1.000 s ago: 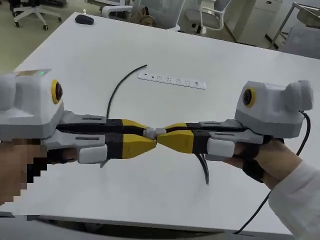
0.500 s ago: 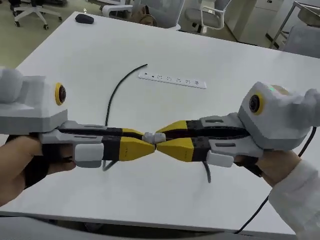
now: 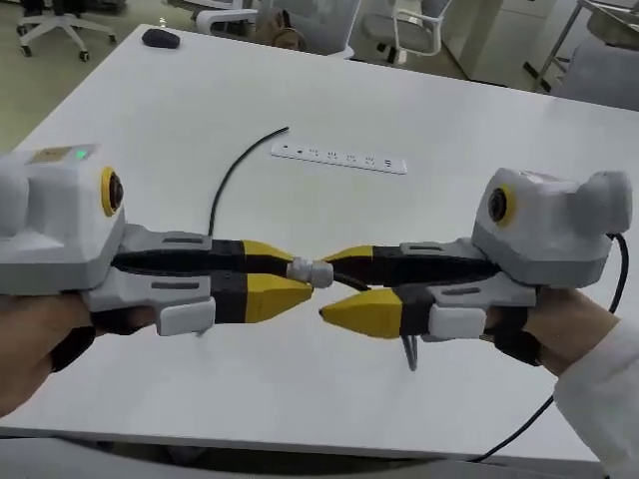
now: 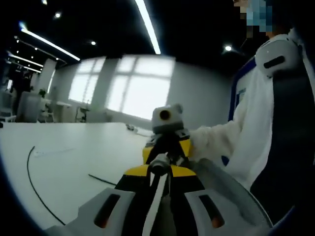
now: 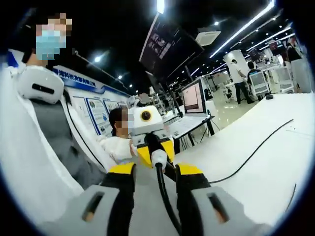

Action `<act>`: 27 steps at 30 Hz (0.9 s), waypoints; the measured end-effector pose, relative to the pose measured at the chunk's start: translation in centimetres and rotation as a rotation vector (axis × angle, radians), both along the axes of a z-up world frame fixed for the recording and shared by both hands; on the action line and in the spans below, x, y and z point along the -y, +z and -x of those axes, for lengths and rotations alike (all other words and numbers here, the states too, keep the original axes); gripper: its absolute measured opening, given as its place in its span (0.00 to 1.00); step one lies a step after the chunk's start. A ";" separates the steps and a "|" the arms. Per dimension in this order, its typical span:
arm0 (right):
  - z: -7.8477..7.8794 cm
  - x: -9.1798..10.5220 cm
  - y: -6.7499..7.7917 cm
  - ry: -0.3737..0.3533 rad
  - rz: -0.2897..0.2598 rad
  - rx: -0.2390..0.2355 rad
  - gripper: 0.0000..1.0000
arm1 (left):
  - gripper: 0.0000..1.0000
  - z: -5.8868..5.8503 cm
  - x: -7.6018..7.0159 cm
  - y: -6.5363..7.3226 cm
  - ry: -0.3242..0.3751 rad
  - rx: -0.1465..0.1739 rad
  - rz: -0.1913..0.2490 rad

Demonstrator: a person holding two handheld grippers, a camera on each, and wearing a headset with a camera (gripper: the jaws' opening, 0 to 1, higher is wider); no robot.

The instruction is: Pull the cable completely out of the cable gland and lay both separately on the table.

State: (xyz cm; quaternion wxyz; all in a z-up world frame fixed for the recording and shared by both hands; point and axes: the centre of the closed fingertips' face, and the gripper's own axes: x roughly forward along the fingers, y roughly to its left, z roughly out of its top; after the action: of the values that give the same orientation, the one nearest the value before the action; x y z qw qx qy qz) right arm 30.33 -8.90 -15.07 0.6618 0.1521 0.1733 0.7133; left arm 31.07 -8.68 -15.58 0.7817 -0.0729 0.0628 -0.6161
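A pale grey cable gland (image 3: 318,271) hangs above the white table (image 3: 419,120), and my left gripper (image 3: 300,273) is shut on it from the left. A black cable (image 3: 351,282) leaves the gland to the right, and its loose end droops at the right. My right gripper (image 3: 331,286) faces the gland, open, with its yellow jaws above and below the cable. In the left gripper view the gland (image 4: 160,163) sits at my jaw tips. In the right gripper view the cable (image 5: 163,192) runs up between the spread jaws to the gland (image 5: 158,157).
A white power strip (image 3: 339,159) lies mid-table beyond the grippers. Another black cable (image 3: 228,180) curves across the table and passes behind the left gripper. A dark mouse (image 3: 160,39) sits at the far left corner. Office chairs (image 3: 414,25) stand past the table.
My right gripper's jaws have opened; earlier they were closed tip to tip against the left gripper at the gland. The left gripper still holds the gland.
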 end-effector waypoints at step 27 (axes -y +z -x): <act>1.3 -0.2 -0.1 0.032 0.034 0.407 0.11 | 0.15 0.1 0.0 -0.2 -0.039 -0.211 0.055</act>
State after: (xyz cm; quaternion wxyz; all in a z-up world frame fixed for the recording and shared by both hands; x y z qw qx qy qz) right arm 29.04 -8.71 -15.22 0.6743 -0.0089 0.0504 0.7367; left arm 30.96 -8.71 -15.75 0.7563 -0.1576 0.1293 -0.6216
